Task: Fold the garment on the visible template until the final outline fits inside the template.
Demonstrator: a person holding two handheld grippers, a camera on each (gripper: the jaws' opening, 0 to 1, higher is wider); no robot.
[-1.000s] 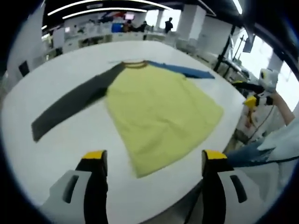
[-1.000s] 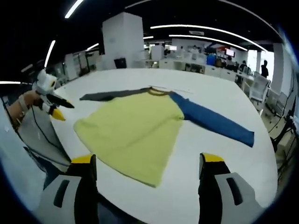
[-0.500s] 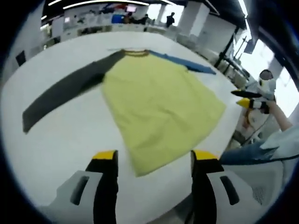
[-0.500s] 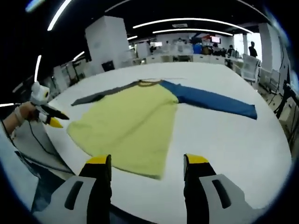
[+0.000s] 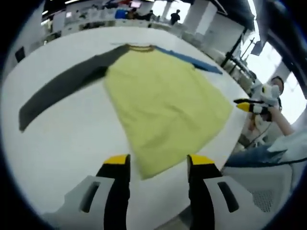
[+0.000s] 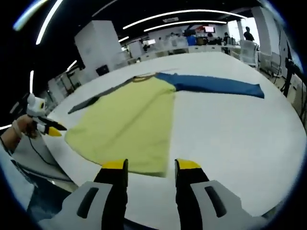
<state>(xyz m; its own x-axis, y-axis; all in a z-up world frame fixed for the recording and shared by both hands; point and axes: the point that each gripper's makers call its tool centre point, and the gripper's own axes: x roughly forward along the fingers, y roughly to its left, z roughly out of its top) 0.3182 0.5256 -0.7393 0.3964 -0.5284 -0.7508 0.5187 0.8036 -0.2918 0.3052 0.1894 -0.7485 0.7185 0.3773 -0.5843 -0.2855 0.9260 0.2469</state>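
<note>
A long-sleeved shirt lies flat on the white table: yellow body (image 5: 163, 96), dark grey sleeve (image 5: 57, 91), blue sleeve (image 5: 192, 61). My left gripper (image 5: 159, 163) is open, its yellow-tipped jaws on either side of the near hem corner (image 5: 148, 171). In the right gripper view the yellow body (image 6: 124, 120) spreads out with the blue sleeve (image 6: 211, 85) to the right and the grey sleeve (image 6: 88, 101) to the left. My right gripper (image 6: 151, 166) is open over the other hem corner (image 6: 156, 170). Each gripper shows at the table's side in the other's view: the right gripper (image 5: 250, 105), the left gripper (image 6: 47, 127).
The round white table (image 6: 240, 139) has its edge close under both grippers. A person's hand (image 6: 17, 132) and jeans (image 5: 249, 158) show beside the table. Desks, chairs and people fill the office behind (image 6: 206, 40).
Both grippers have moved closer to the shirt's hem corners, and each pair of jaws has narrowed. The shirt itself has not moved.
</note>
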